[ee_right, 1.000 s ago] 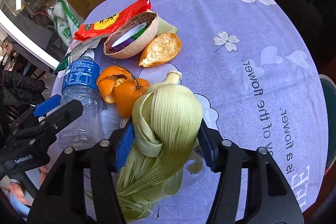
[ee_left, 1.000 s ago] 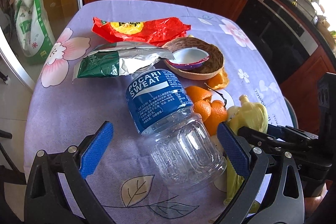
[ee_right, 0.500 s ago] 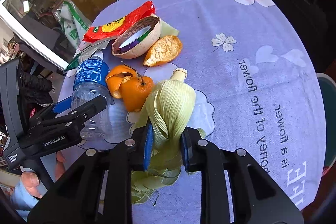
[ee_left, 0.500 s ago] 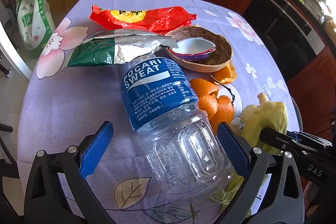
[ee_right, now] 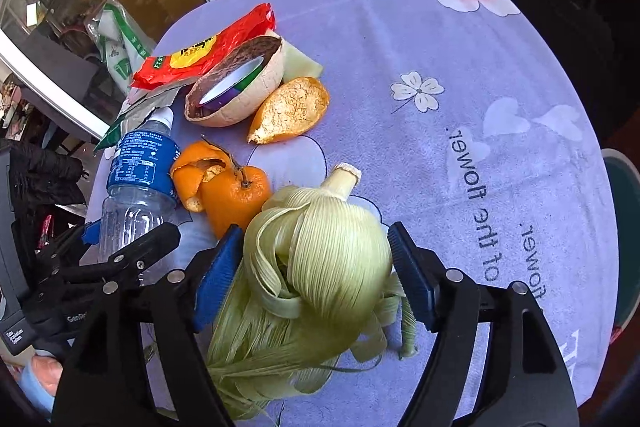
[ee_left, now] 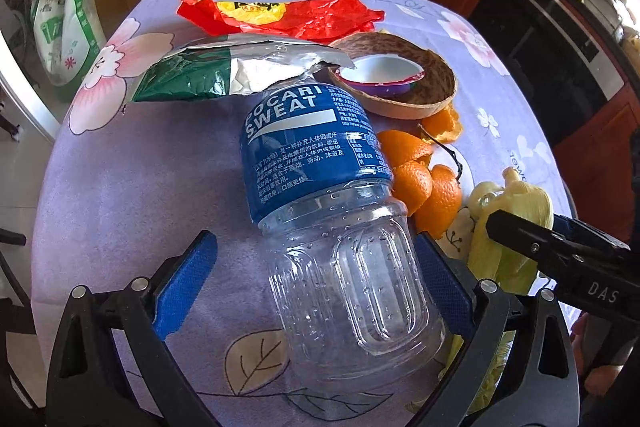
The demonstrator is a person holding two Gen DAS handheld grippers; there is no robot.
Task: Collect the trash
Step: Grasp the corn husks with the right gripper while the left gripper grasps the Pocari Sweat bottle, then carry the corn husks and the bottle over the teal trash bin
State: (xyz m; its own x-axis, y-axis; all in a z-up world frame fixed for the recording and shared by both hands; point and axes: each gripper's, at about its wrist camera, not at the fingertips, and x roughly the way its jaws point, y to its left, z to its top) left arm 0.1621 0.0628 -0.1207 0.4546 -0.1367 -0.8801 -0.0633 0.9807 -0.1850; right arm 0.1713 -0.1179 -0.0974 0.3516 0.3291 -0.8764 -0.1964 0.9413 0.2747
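Right wrist view is showing the right gripper straddling a pale green corn husk that is lying on the lavender flowered tablecloth; its jaws are opening, the blue pads are standing clear of the husk on both sides, and nothing is being squeezed, so the husk is sitting loose between them. Just beyond the husk, orange peels are lying beside a clear plastic bottle with a blue label, and farther back a brown coconut shell half is holding a small purple-rimmed cup, with a dried yellow rind leaning next to it and a red snack wrapper behind. Left wrist view is showing the left gripper spread wide around the bottle's clear lower body; the right-hand pad is sitting just at the bottle's side, whether touching I cannot tell, while the left-hand pad is well apart from it, so the bottle is lying on its side ungripped. A green and silver foil bag is resting near the bottle's neck, and the red wrapper is lying beyond it. At the right edge of this view the right gripper's black finger is reaching across the husk.
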